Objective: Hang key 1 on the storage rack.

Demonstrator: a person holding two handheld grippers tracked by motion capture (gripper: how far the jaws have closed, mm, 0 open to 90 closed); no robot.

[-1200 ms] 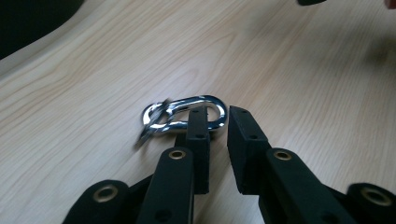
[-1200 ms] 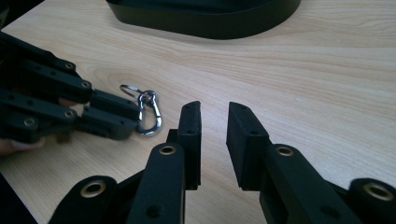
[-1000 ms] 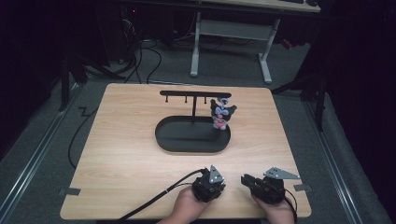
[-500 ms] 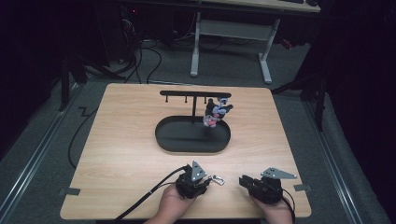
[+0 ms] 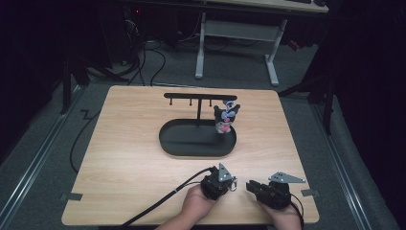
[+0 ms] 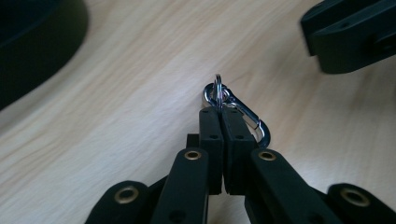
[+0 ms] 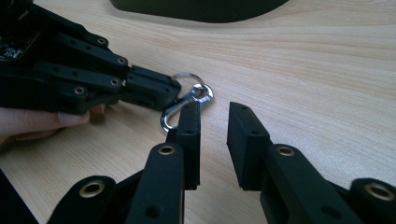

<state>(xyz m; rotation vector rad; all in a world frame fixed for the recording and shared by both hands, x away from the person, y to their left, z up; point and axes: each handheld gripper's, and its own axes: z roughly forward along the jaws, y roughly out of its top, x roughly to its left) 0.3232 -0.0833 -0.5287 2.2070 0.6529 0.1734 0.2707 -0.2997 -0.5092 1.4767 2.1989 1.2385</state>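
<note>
high view: my left gripper (image 5: 226, 181) holds key ring (image 5: 233, 182) near table's (image 5: 124, 158) front edge, back rightward after drifting left | left gripper view: jaws just closed, pinching ring (image 6: 217, 93), carabiner clip (image 6: 250, 119) dangling | right gripper view: my right gripper (image 7: 214, 126) gapes empty, clip (image 7: 180, 109) touching one jaw

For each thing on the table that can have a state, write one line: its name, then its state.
left gripper: jaws shut on the key ring.
right gripper: jaws open, nothing between them.
key ring: pinched upright, clip attached.
clip: gate closed, on the table.
plush toy: hanging from the stand.
stand: upright.
</note>
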